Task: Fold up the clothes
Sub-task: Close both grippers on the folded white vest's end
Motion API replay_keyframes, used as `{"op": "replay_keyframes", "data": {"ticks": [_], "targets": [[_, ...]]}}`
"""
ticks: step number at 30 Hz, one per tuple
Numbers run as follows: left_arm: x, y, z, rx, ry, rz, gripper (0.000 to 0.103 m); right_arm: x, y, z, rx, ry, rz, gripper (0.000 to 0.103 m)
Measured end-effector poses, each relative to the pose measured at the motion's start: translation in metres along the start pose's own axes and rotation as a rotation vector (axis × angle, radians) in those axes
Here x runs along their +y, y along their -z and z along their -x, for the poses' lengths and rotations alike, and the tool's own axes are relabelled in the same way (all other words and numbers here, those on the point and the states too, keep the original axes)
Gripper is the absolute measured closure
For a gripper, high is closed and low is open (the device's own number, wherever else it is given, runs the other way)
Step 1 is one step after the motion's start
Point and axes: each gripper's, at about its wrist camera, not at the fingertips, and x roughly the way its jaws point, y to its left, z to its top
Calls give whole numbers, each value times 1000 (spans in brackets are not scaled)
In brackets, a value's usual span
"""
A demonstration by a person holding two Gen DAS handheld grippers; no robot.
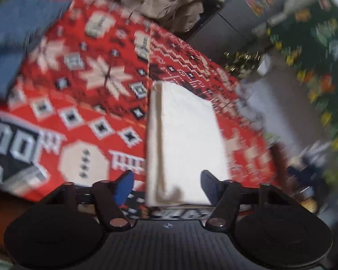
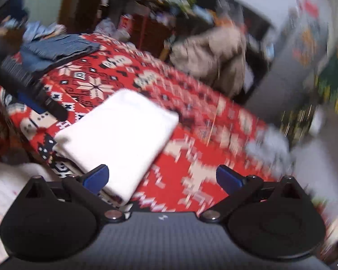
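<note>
A folded white cloth (image 1: pixel 187 139) lies flat on a red patterned blanket (image 1: pixel 90 103). In the left wrist view my left gripper (image 1: pixel 166 185) straddles the cloth's near end. Its right pad sits at the cloth's edge, and its left pad stands apart from the cloth with a gap of blanket between, so the jaws are open. In the right wrist view the same white cloth (image 2: pixel 117 135) lies ahead and to the left. My right gripper (image 2: pixel 162 178) is spread wide open over the blanket (image 2: pixel 191 157), its left fingertip just over the cloth's near corner. A black finger (image 2: pixel 54 110) of the left gripper shows at the left.
A stack of folded blue denim (image 2: pixel 56 47) sits at the blanket's far left corner, also seen as blue denim (image 1: pixel 13 33). A beige garment heap (image 2: pixel 214 54) lies beyond the far edge. Dark furniture and a green patterned surface (image 1: pixel 315 45) are to the right. Both views are blurred.
</note>
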Motion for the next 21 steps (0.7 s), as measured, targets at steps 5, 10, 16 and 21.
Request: {"op": "replay_keyframes", "data": {"ticks": [5,10,16,21], "targets": [[29,2,-14,69,166,216,56,32,-6,-1,-43,24,123,3],[47,10,-29,128,251,344,57,43,-12,-3,-44,-24,109,6],[47,12,-31,112,291,374,63,50,-13,-10,-18,-80,135,18],[43,10,-30,103,257,353,94,58,-13,-17,7,-138,177,39]]}}
